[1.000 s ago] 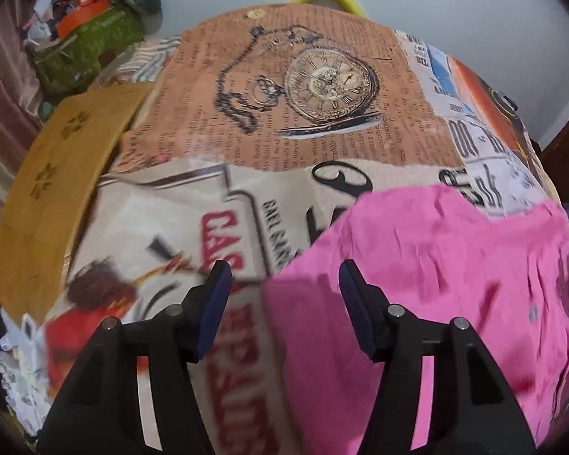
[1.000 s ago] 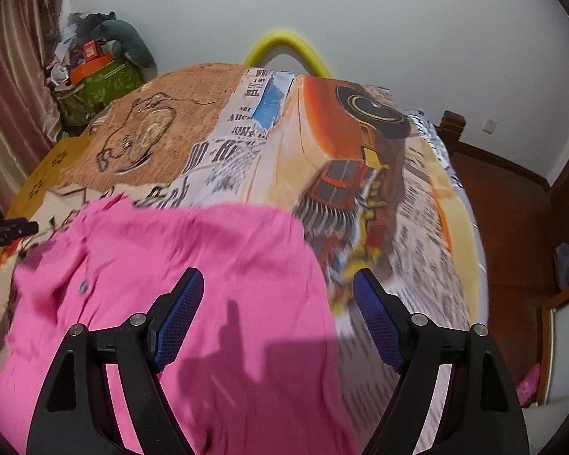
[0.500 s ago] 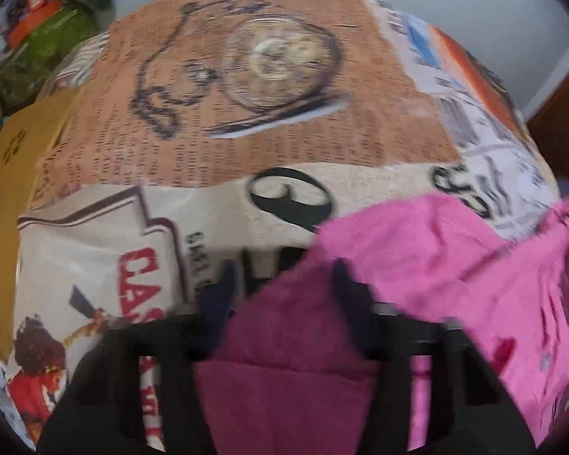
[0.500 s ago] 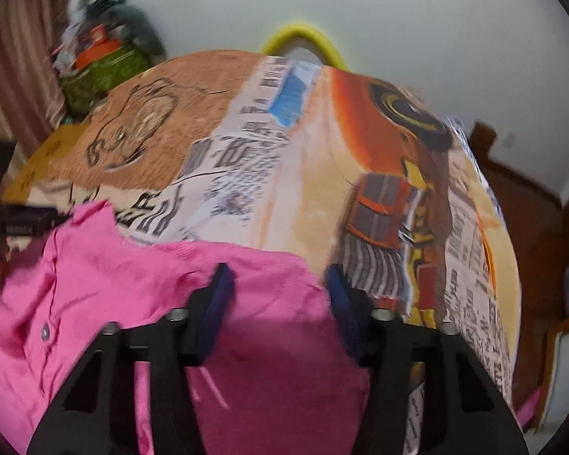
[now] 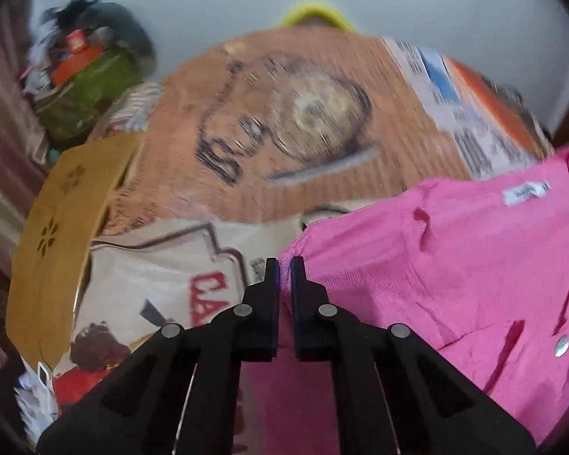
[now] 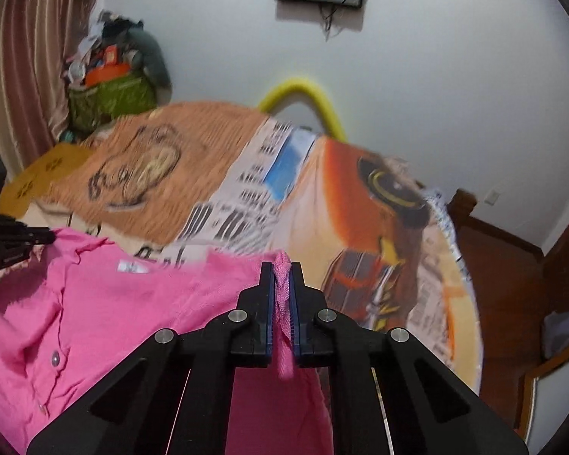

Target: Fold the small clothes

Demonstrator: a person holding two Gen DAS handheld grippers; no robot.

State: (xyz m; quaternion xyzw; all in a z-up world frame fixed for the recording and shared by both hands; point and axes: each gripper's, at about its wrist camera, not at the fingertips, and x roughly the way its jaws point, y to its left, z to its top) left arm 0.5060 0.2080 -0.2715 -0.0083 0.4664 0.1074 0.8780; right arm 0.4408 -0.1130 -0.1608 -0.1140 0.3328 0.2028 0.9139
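A small pink buttoned garment [image 5: 455, 265] lies on a bed with a printed cover [image 5: 284, 132]. Its white neck label [image 5: 523, 194] faces up. My left gripper [image 5: 284, 269] is shut on the garment's left corner. My right gripper [image 6: 282, 276] is shut on a bunched fold of pink cloth at the garment's right corner [image 6: 282, 265]. The garment [image 6: 113, 303] hangs stretched between the two grippers, lifted off the cover. The left gripper also shows in the right wrist view [image 6: 30, 237] at the far left.
A yellow-brown mat [image 5: 57, 227] lies at the bed's left side. A green bag of clutter [image 6: 110, 94] stands in the back left corner. A yellow arch [image 6: 303, 98] rises behind the bed. Wooden floor and furniture [image 6: 512, 284] lie to the right.
Both grippers were open over the flat garment. They have closed on its two corners and lifted it, so the label side now shows.
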